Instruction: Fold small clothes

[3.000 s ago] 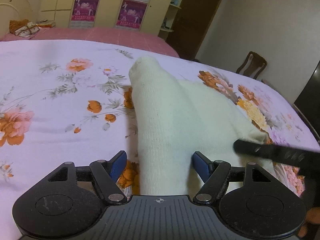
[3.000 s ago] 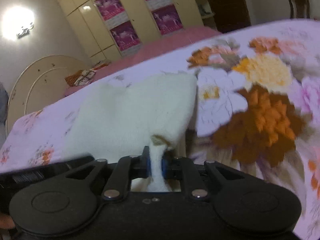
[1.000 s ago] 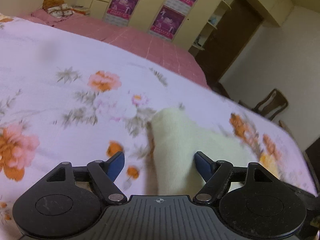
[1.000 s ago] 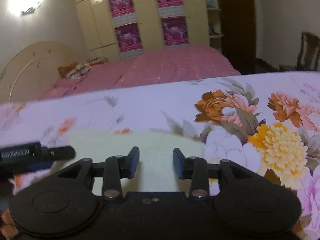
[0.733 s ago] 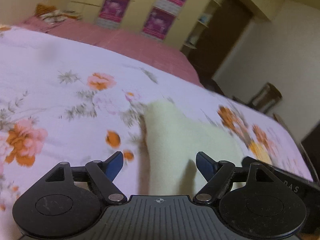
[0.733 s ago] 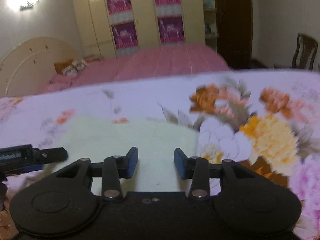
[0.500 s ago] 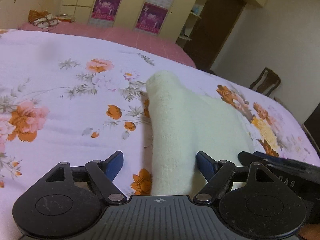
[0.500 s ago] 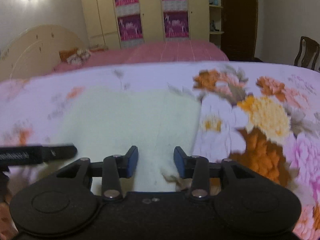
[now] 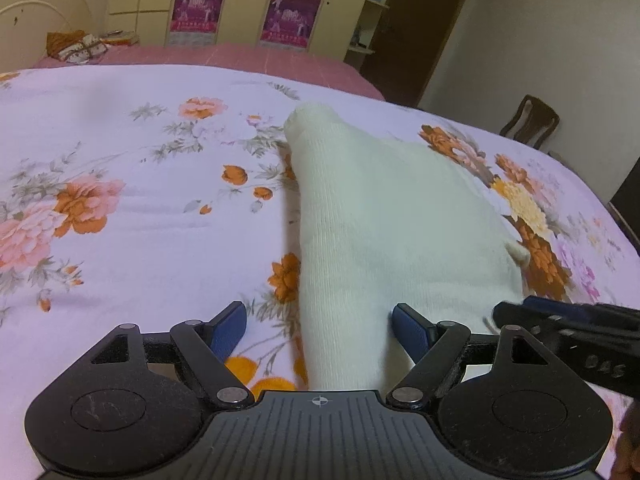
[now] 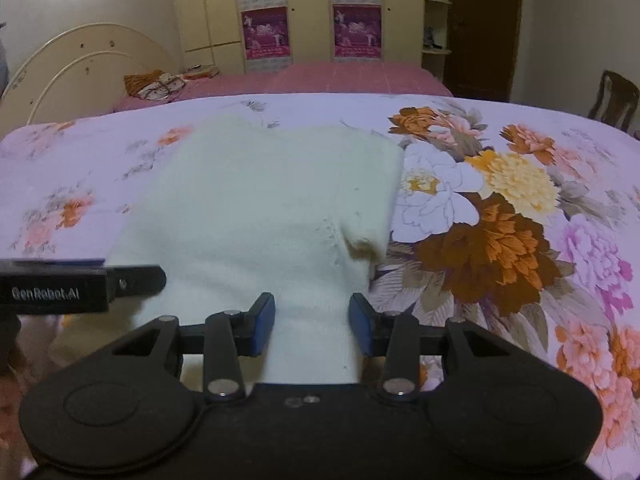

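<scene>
Spread blue-padded fingers [image 9: 412, 334] of both grippers straddle a cream ribbed knit garment [image 9: 384, 220] on floral bedsheet [image 9: 120, 200].

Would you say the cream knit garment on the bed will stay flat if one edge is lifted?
Probably not: the cream knit garment looks soft, its corner curling, so it should droop. It seems light. The knit likely grips the floral bedspread.

Floral bedsheet [image 9: 140, 220] w/ cream garment [image 9: 380, 216] flat
</scene>
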